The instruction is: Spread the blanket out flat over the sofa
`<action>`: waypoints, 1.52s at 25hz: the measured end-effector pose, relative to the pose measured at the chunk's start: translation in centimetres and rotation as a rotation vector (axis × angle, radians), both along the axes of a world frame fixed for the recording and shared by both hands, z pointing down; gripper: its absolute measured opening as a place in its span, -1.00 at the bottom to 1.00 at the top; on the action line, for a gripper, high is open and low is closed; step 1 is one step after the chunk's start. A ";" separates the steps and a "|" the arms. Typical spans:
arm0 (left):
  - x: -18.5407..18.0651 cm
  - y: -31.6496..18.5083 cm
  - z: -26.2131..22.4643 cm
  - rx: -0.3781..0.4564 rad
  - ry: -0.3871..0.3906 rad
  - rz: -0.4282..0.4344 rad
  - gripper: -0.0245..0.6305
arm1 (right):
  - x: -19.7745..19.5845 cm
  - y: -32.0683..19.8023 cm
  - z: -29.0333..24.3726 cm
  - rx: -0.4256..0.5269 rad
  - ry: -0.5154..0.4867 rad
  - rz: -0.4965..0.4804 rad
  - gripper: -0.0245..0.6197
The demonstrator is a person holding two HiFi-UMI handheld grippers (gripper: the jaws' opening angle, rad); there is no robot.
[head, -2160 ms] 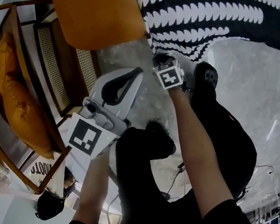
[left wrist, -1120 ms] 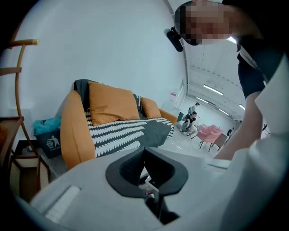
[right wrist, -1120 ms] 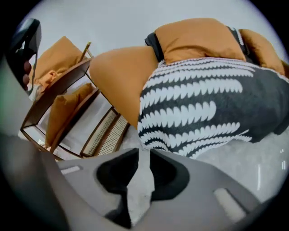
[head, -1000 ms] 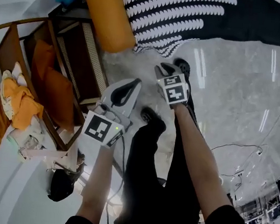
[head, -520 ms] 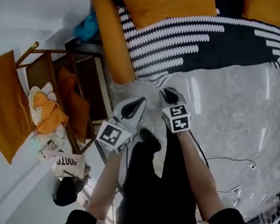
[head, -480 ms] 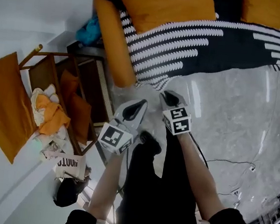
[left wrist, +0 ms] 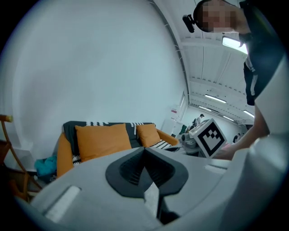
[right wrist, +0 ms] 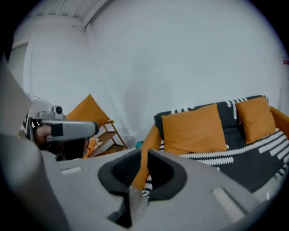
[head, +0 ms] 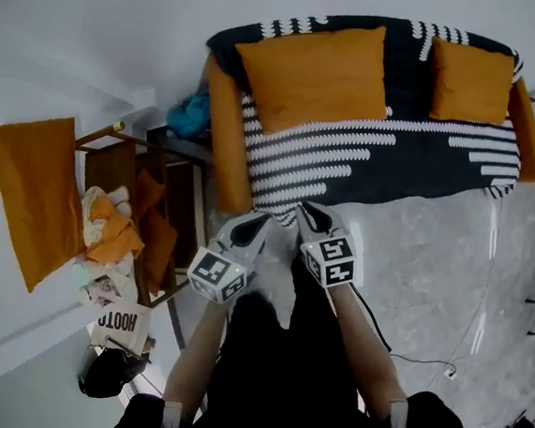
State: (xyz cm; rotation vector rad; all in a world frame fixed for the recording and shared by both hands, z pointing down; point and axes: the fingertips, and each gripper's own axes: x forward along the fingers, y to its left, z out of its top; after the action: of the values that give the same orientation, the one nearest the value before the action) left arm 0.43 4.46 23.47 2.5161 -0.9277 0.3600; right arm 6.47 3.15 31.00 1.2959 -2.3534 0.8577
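Blanket (head: 386, 154) lies across sofa (head: 219, 147), upper frame. My left gripper (head: 260, 221) jaws meet; my right gripper (head: 306, 212) jaws, empty, have just been closing. I judge it best to inspect the hem and regrip only wrinkles.

Black blanket (head: 395, 159) with rows of white scalloped stripes, upper centre; orange sofa (head: 219, 152) and orange cushions (head: 314, 76); teal cloth (head: 190, 114) upper left; pale grey marbled floor (head: 432, 262) at right.
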 end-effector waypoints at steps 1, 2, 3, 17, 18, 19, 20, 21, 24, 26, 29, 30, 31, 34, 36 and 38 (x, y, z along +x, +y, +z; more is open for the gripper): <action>0.4 -0.3 -1.1 0.014 0.002 -0.007 -0.90 | 0.5 -0.4 -1.5 0.023 -0.001 -0.009 -0.78; 0.7 -0.6 -2.1 0.028 0.006 -0.013 -0.90 | 0.8 -0.9 -2.9 0.046 -0.001 -0.017 -0.78; 0.9 -0.9 -3.1 0.042 0.012 -0.016 -0.90 | 1.2 -1.3 -4.2 0.067 -0.001 -0.023 -0.78; -1.8 -4.5 -11.6 0.155 0.098 0.006 -0.90 | 0.8 -4.0 -15.8 0.243 -0.006 0.038 -0.91; -1.9 -4.7 -12.1 0.159 0.105 0.017 -0.90 | 0.7 -4.0 -16.4 0.255 -0.005 0.052 -0.91; -2.0 -4.9 -12.6 0.165 0.111 0.030 -0.90 | 0.6 -4.1 -17.1 0.268 -0.003 0.064 -0.91; -2.0 -5.2 -13.0 0.172 0.116 0.044 -0.90 | 0.5 -4.1 -17.7 0.279 0.000 0.076 -0.91; -2.1 -5.5 -13.4 0.179 0.121 0.058 -0.90 | 0.4 -4.1 -18.3 0.290 0.001 0.086 -0.91; -2.8 -5.8 -14.6 0.202 0.130 0.105 -0.90 | -0.6 -3.7 -19.8 0.320 -0.002 0.103 -0.91; -3.3 -6.0 -15.2 0.217 0.136 0.133 -0.90 | -1.3 -3.5 -20.7 0.339 -0.019 0.106 -0.92; -4.2 -6.2 -15.6 0.227 0.140 0.169 -0.90 | -2.3 -3.2 -21.8 0.369 -0.046 0.121 -0.92; -4.5 -6.2 -15.7 0.227 0.141 0.178 -0.90 | -2.6 -3.1 -22.0 0.377 -0.047 0.127 -0.92; -4.8 -6.2 -15.8 0.227 0.142 0.185 -0.90 | -2.9 -3.0 -22.2 0.384 -0.044 0.133 -0.92; -5.5 -5.8 -16.1 0.232 0.139 0.208 -0.90 | -3.8 -2.5 -22.7 0.395 -0.033 0.146 -0.92; -6.0 -5.5 -16.3 0.238 0.134 0.220 -0.90 | -4.3 -2.2 -22.8 0.398 -0.023 0.151 -0.92; -6.4 -5.3 -16.4 0.242 0.137 0.226 -0.90 | -4.9 -2.1 -22.7 0.401 -0.011 0.152 -0.92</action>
State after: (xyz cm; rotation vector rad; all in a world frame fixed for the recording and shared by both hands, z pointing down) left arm -5.99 -0.87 7.06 2.8357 -0.6699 0.1470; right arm 1.54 1.08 8.28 1.6422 -2.5482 0.4417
